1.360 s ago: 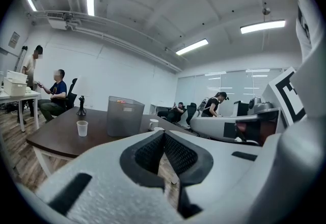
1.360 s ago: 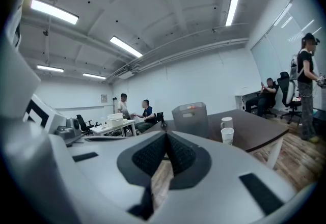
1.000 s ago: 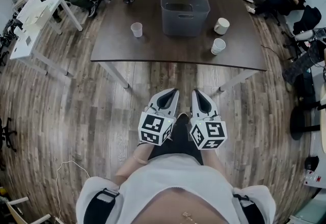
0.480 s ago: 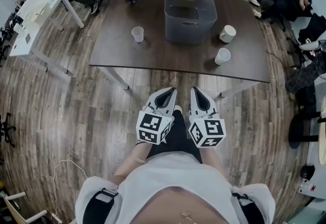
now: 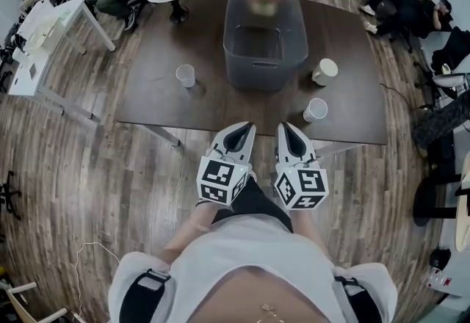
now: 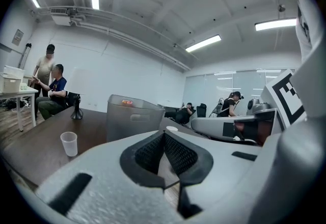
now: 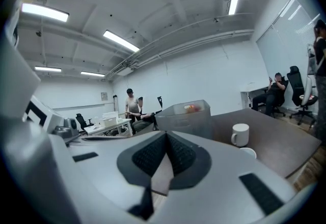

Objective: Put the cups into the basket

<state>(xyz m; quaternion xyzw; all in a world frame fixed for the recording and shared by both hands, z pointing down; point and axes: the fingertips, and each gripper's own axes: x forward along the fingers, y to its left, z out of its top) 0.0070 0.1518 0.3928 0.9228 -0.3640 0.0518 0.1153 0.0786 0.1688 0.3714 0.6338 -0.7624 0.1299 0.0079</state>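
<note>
Table [image 5: 158,98]: front edge lies just ahead of the left gripper [image 5: 244,128] and right gripper [image 5: 283,126], with a bare top between that edge and the basket [image 5: 250,76]. The basket stands mid-table, straight ahead, tall-walled, top uncovered; it blocks the centre line. Left lane: one clear cup [image 5: 186,75], well apart from the basket, bare top all round it. Right lane is tighter: white cup [image 5: 316,109] near the front edge, mug [image 5: 325,72] behind it, near the basket's right wall.
</note>
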